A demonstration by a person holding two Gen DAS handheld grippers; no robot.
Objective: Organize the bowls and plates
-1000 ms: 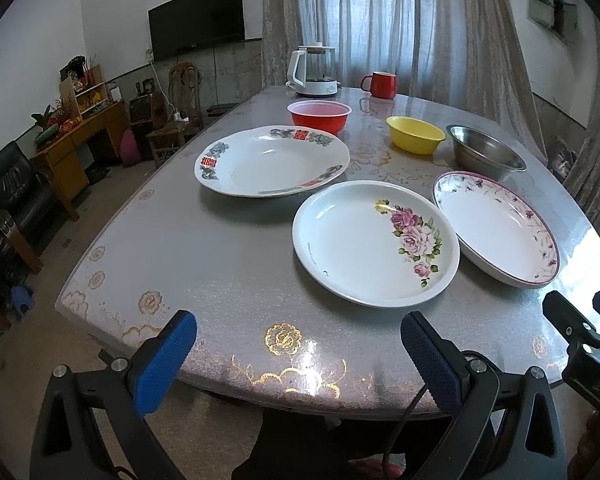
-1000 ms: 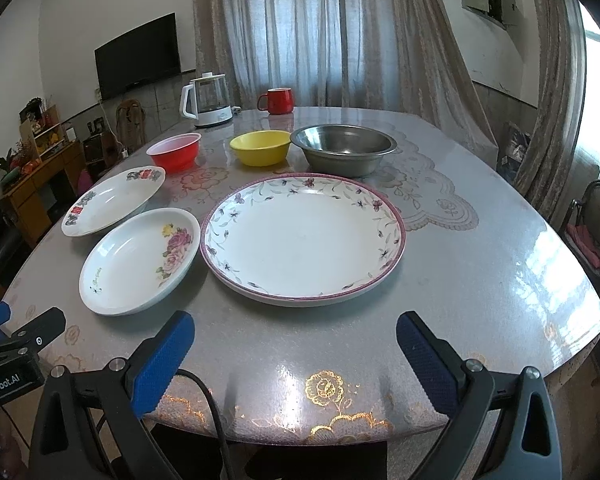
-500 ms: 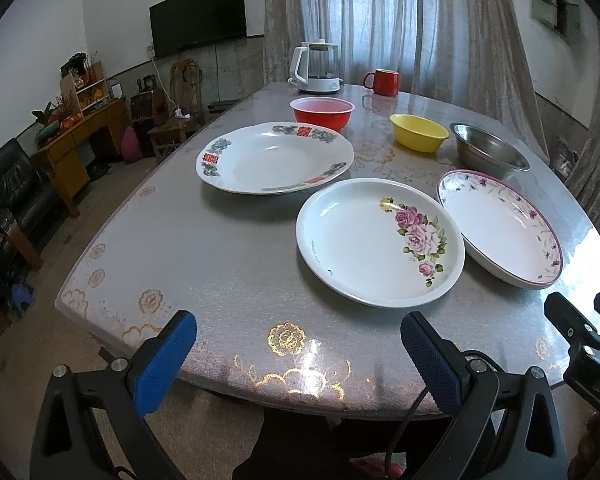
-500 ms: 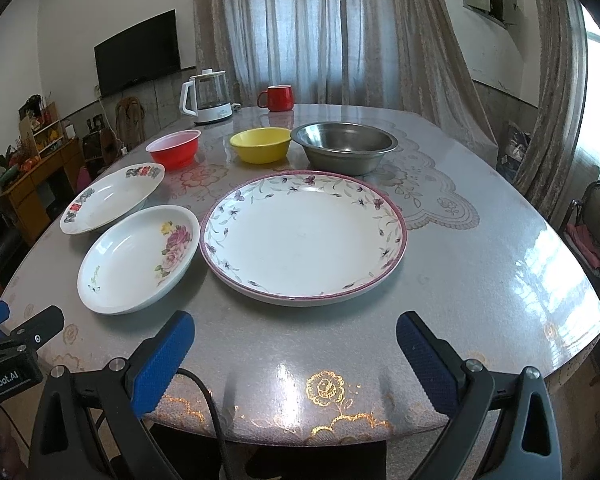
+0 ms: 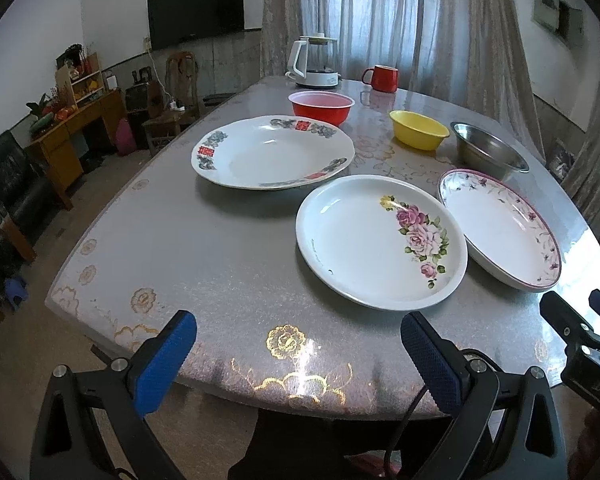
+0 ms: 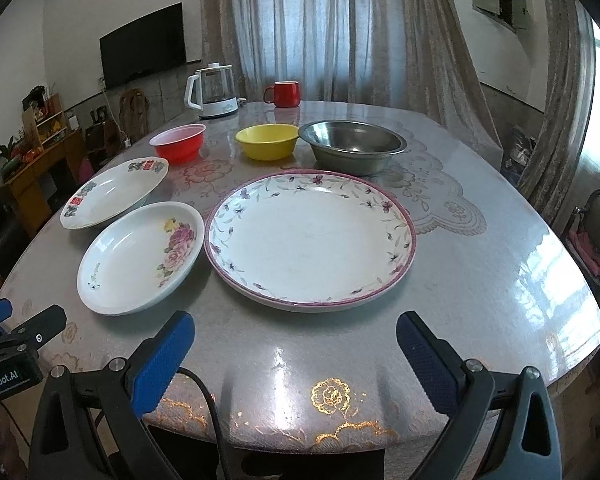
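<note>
Both hand-held grippers are held at the near edge of the bench (image 6: 480,272), above its surface. The left hand-held gripper (image 5: 298,354) is spread wide and carries nothing; the right hand-held gripper (image 6: 294,354) likewise. Three plates are laid on the bench: the purple-rimmed plate (image 6: 310,238), the rose plate (image 5: 380,240) just beside it, and the red-marked plate (image 5: 274,152) behind. Beyond these are set a red bowl (image 6: 179,145), a yellow bowl (image 6: 267,141) and a steel bowl (image 6: 354,150).

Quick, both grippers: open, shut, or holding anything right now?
Left gripper: open, holding nothing, short of the rose plate.
Right gripper: open, holding nothing, short of the purple-rimmed plate.
</note>
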